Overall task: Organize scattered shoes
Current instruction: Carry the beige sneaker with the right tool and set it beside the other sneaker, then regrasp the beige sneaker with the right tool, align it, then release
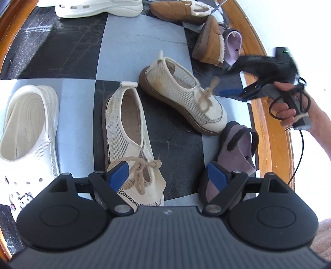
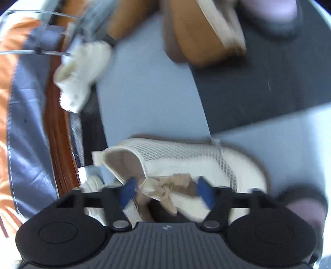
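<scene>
Cream mesh shoes with tan laces lie splayed apart.

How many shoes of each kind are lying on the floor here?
Cream mesh lace-up shoes: 2
White clogs: 2
Brown fleece-lined slippers: 2
Purple sandals: 2
Total: 8

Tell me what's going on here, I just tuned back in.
A person is sorting shoes scattered on a checkered floor, one gripper in each hand. The left gripper hangs open above a mesh shoe and a purple sandal, holding nothing. The right gripper is open over the second mesh shoe, its laces between the fingers, not gripped. White clogs and brown slippers lie unpaired.
</scene>
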